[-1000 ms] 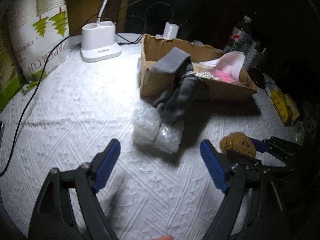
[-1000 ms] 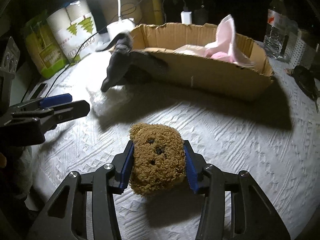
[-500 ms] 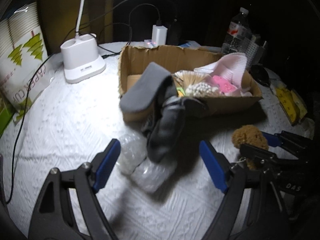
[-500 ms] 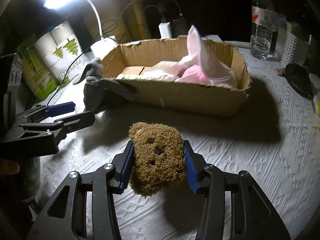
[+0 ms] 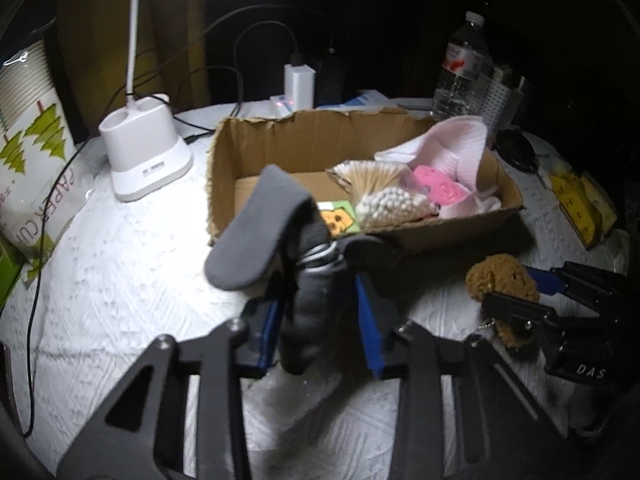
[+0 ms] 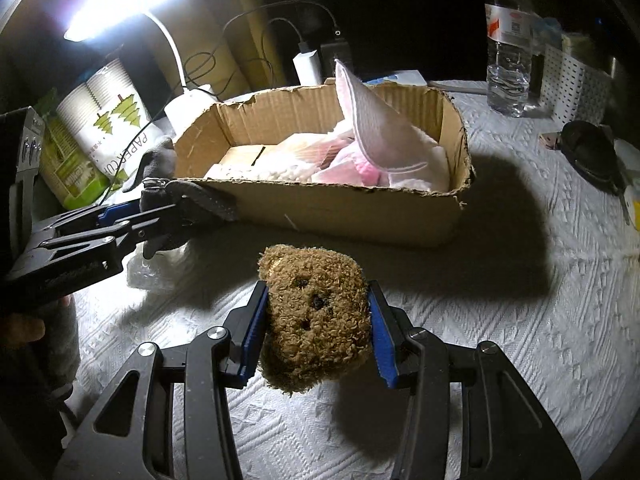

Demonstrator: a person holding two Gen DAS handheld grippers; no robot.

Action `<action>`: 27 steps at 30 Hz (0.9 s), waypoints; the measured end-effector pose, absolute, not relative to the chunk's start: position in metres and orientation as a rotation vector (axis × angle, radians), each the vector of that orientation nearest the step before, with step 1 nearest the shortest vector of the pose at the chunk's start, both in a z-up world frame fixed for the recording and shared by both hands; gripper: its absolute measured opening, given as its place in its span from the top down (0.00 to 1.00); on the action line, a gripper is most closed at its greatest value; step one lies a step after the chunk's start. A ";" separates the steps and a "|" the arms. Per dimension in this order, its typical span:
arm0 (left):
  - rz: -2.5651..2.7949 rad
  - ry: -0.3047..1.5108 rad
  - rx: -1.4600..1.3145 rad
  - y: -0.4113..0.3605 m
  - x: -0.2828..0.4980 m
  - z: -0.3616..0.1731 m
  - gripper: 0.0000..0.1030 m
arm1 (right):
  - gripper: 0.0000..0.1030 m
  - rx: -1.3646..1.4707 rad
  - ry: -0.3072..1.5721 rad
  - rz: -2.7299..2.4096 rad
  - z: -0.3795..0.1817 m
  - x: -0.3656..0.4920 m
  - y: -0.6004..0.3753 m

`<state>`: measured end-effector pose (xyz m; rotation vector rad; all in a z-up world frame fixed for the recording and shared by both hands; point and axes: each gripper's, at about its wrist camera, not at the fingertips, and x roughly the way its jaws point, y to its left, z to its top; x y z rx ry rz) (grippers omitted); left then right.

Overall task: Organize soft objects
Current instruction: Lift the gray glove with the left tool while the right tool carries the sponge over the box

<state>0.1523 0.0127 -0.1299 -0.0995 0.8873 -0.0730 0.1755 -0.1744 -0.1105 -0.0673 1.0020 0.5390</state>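
Left wrist view: left gripper (image 5: 320,316) is clamped mid-length on a limp grey sock (image 5: 308,280) draped at the box (image 5: 460,228) front | right gripper (image 6: 316,328) is squeezed on a plush bear (image 6: 316,316) | both judged light, soft, compressible; best pinched mid-body.

sock (image 5: 316,300) hid the inner faces of the left gripper (image 5: 320,320). bubble wrap (image 5: 304,392) mostly covered by sock and gripper. bag of cups (image 5: 28,152) cut by the left edge. box (image 6: 320,208) contents under the pink cloth (image 6: 384,136) were unreadable. bottle (image 6: 508,36) top was cropped.
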 end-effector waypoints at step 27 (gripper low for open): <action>-0.139 0.706 -0.152 0.027 0.100 -0.048 0.74 | 0.52 -0.085 0.860 0.547 -0.051 0.138 -0.175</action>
